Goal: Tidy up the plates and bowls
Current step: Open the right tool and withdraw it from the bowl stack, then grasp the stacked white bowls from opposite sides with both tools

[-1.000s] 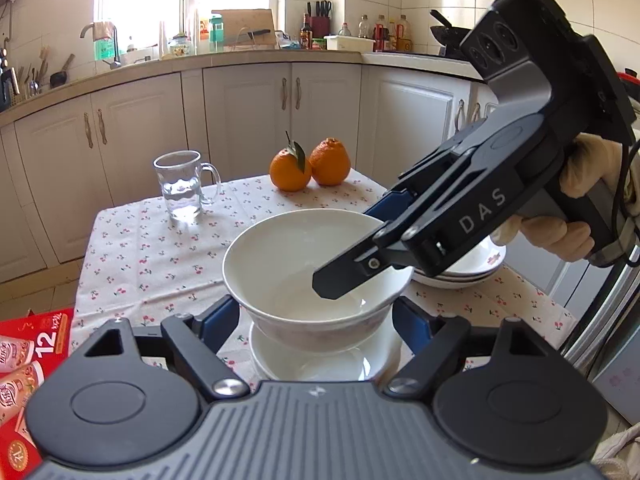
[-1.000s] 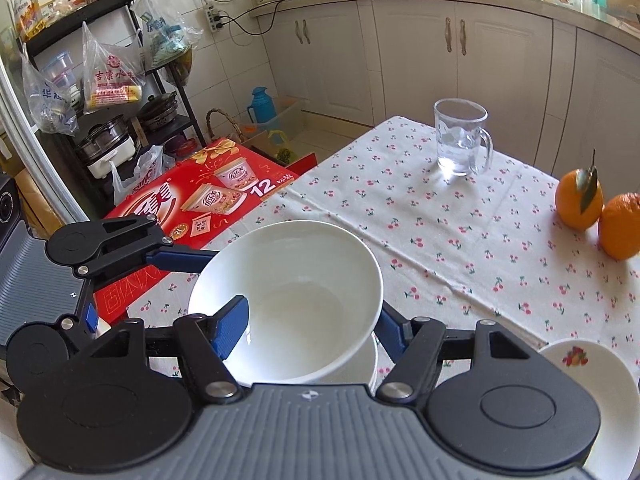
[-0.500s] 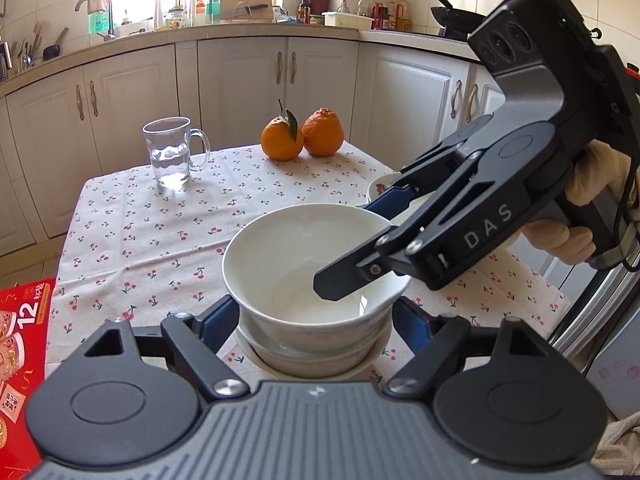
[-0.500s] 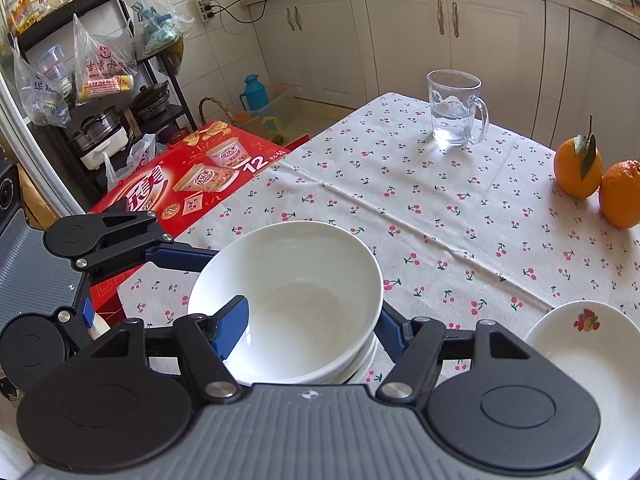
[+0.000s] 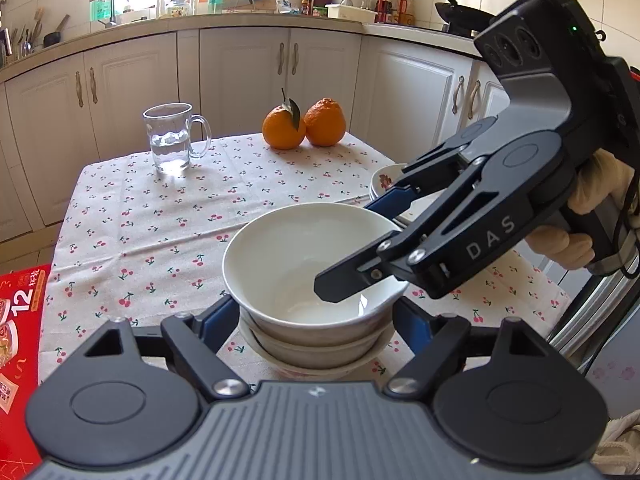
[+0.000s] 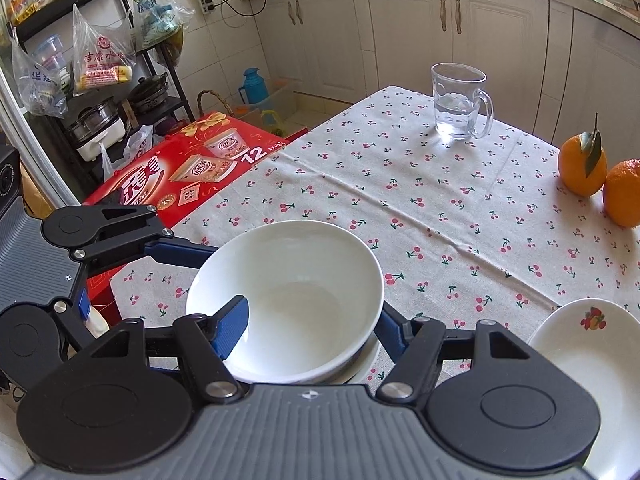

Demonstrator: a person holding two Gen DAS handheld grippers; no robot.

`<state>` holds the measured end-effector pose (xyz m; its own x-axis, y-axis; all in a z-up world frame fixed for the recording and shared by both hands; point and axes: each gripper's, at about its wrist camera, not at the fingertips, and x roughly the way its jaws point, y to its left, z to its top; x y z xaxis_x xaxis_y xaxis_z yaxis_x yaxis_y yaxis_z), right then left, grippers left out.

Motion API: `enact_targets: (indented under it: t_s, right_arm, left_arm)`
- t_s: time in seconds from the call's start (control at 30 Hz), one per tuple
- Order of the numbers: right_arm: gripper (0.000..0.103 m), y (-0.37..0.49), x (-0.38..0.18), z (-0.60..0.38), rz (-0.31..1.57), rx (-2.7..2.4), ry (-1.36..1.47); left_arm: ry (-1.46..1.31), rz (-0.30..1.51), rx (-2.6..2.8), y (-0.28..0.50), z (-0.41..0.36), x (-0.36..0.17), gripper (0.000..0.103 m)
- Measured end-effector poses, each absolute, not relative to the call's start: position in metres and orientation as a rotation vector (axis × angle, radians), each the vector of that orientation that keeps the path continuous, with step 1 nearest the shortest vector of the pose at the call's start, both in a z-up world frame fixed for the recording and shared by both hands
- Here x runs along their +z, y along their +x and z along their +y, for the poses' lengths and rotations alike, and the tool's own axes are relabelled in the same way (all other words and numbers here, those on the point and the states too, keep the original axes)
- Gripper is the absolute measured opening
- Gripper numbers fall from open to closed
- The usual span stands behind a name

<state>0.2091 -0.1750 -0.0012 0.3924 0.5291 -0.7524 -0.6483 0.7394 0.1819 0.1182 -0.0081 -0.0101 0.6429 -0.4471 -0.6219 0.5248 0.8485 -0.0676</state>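
Two bowls stacked: a white top bowl (image 5: pixel 308 264) sits nested in a lower bowl (image 5: pixel 316 346), near the table's front edge.
Top bowl contents: nothing in it (just glare on the glaze).
Under the stack: a shallow white dish (image 5: pixel 320 362) peeks out below, resting on the cherry-print tablecloth (image 5: pixel 152 216).
Right gripper (image 6: pixel 308 322): clamped across the top bowl's wall, one blue finger (image 6: pixel 232 326) inside the rim, the other outside at its right.
Left gripper (image 5: pixel 316 320): its fingers sit on either side of the bowl stack, low down; whether the pads press on the bowls I cannot tell.
Hand: a gloved hand (image 5: pixel 576 220) holds the right gripper's handle.
Plate stack: fruit-print plates (image 6: pixel 592 348) lie to the right of the bowls, apart from them.
Glass mug (image 6: pixel 460 102): at the far side of the table, partly filled with water.
Oranges (image 5: pixel 304 126): two, touching, at the far edge, one with a leaf.
Red box (image 6: pixel 188 168): beside the table, on the left.
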Motion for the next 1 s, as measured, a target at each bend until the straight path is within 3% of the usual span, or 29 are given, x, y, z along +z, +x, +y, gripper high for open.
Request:
enact_targets:
  t_s: [0.27,0.33,0.63,1.0]
  right_arm:
    - [0.077,0.209,-0.003,-0.176,0.89,0.754,-0.145]
    - [0.079,0.208,-0.003,-0.176,0.885,0.757,-0.143]
    - [0.101,0.189,0.006,-0.187,0.816,0.739,-0.158]
    - [0.103,0.149,0.0,-0.185,0.781,0.702,-0.287]
  left_arm:
    - [0.11,0.686,-0.566,0.121,-0.006,-0.014,0.085]
    - [0.121,0.677,-0.566,0.119,-0.006,-0.013,0.09]
    - [0.16,0.669,-0.6,0.109,0.007,-0.009,0.096]
    - [0.242,0.736,-0.666,0.109,0.023,-0.022,0.098]
